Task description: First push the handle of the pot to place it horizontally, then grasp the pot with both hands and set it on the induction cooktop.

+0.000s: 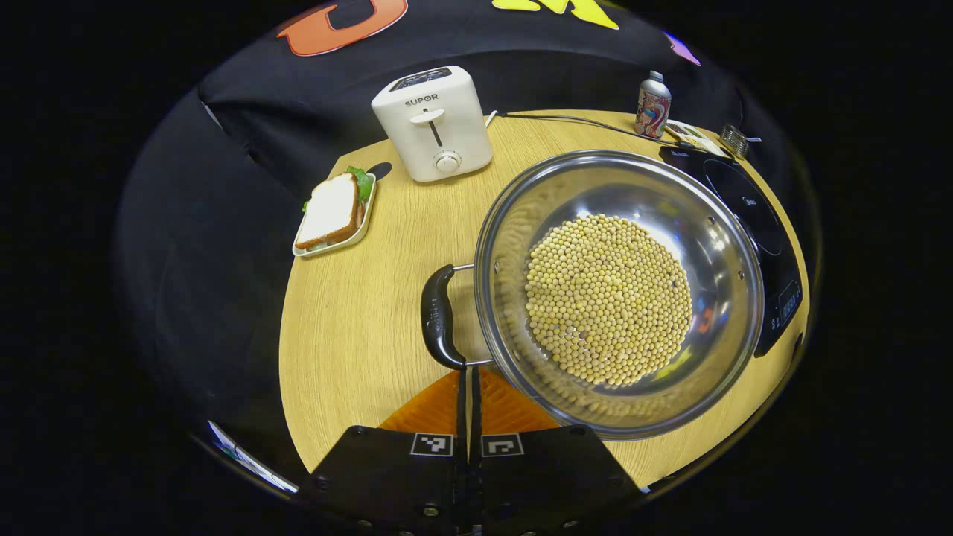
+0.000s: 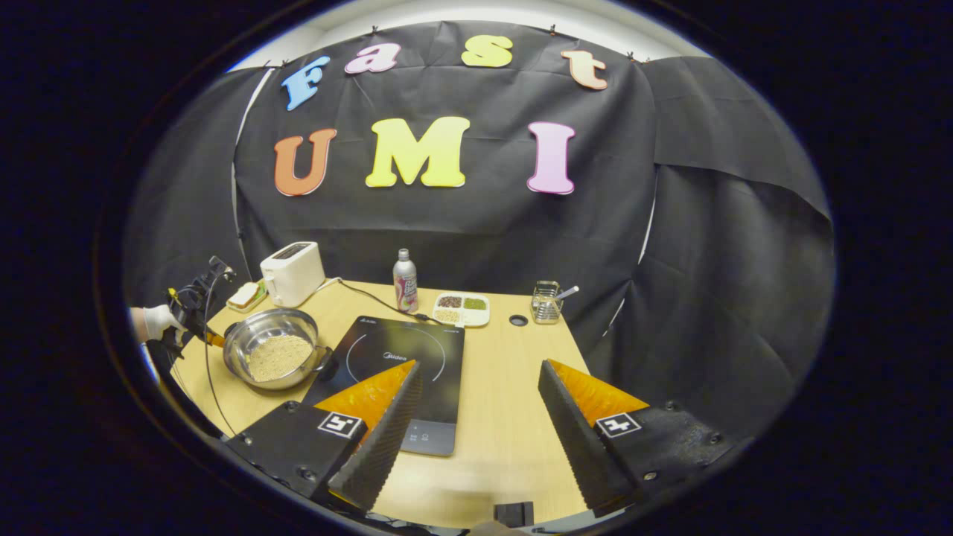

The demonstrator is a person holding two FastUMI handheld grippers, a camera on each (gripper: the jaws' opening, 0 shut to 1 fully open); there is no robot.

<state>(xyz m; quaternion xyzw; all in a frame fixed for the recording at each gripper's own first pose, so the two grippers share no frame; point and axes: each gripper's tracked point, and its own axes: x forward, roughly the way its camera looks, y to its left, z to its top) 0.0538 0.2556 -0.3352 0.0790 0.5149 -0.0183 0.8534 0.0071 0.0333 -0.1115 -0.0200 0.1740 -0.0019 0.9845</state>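
Left gripper (image 1: 469, 376) low at the near edge of the round pale wooden surface (image 1: 350, 335), fingers pressed together, tips right at the lower end of the pot's black handle (image 1: 439, 316); whether touching it, cannot tell. Wide stainless steel pot (image 1: 715, 223) half full of small pale yellow beans (image 1: 609, 298), resting on the surface just beside the black glass induction cooktop (image 1: 767, 223), not on it. Near handle standing roughly upright in the left gripper view, along the pot's left side.

From the right gripper view: same steel pot (image 2: 272, 331) at the left edge of the surface (image 2: 506, 417), its second black handle (image 2: 325, 365) just over the cooktop's (image 2: 394, 350) left edge. Left gripper (image 2: 216, 341) there against the pot's far side, held by a white-gloved hand (image 2: 158, 321). Right gripper (image 2: 480, 406) hovering above the near edge, well apart from the pot, fingers spread wide, nothing between them.

White toaster (image 1: 434, 123) at the far edge, "SUPOR" readable on its front. Sandwich on a pale rectangular tray (image 1: 335, 212) beside it. Silver bottle with a pink printed label (image 2: 404, 281), white divided dish of grains (image 2: 462, 307) and small clear glass holder (image 2: 547, 301) along the far edge behind the cooktop. Cooktop lettering too small to read surely.
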